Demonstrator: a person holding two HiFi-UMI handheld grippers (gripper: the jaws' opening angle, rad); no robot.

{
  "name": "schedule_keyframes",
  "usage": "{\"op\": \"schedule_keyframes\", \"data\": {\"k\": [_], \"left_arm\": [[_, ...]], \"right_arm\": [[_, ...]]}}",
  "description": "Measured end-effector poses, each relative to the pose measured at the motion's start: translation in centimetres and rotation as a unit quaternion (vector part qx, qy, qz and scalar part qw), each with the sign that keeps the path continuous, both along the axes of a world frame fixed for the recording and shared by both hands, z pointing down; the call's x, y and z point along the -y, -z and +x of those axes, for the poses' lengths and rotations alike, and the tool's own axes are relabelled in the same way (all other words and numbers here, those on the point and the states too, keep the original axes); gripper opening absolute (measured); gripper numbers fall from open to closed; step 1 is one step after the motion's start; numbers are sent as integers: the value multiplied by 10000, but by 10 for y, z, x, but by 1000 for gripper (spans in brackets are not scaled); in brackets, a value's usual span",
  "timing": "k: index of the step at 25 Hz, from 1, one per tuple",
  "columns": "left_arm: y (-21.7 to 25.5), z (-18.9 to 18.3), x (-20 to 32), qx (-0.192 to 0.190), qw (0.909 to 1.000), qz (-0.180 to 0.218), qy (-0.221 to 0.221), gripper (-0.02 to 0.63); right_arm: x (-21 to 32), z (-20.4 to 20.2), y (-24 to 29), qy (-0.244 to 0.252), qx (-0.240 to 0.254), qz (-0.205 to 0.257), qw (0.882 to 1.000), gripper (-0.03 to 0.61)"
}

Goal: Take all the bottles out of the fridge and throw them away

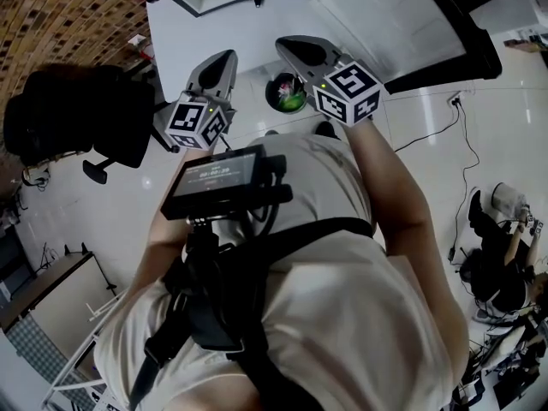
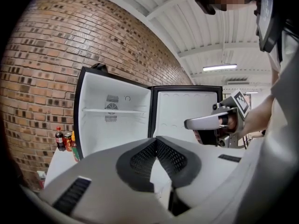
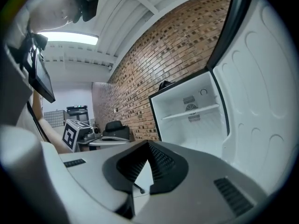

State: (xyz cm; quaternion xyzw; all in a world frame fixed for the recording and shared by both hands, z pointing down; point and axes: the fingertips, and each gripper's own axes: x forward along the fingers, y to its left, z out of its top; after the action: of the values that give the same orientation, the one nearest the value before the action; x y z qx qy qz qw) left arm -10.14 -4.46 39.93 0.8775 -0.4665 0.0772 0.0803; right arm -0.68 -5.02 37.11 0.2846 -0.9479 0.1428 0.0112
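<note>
Two grippers are held in front of the open fridge (image 2: 98,125), and neither carries anything. The jaws of the left gripper (image 2: 156,141) are together at the tips, with nothing between them. The jaws of the right gripper (image 3: 148,144) are also closed and empty.

Inside the fridge I see only white walls and one bare shelf (image 2: 112,110). The inner side of the fridge door (image 2: 184,108) also shows no bottle. The lowest part of the inside is hidden behind the gripper bodies, so I cannot say it is fully empty.

On the floor, the head view shows a dark round waste bin (image 1: 270,92) between the two grippers. Something green (image 1: 294,101) lies in it, but it is too small to name.

A cola bottle (image 2: 60,139), a can (image 2: 67,141) and one more bottle (image 2: 74,150) stand outside the fridge, on a white surface (image 2: 58,164) by the brick wall.

I judge the fridge to be cleared, or almost. What is left, perhaps, is these drinks beside it, if they belong to the task.
</note>
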Motion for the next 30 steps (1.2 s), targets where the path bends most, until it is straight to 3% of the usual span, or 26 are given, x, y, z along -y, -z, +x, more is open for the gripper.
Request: {"op": "schedule_keyframes", "data": {"k": [16, 30], "left_arm": [[9, 13, -1, -31, 9999, 1, -147, 11], [15, 21, -2, 18, 9996, 111, -276, 11]], "right_arm": [[-3, -6, 16, 106, -158, 258, 9995, 2], [-4, -7, 19, 122, -101, 218, 9996, 2]]}}
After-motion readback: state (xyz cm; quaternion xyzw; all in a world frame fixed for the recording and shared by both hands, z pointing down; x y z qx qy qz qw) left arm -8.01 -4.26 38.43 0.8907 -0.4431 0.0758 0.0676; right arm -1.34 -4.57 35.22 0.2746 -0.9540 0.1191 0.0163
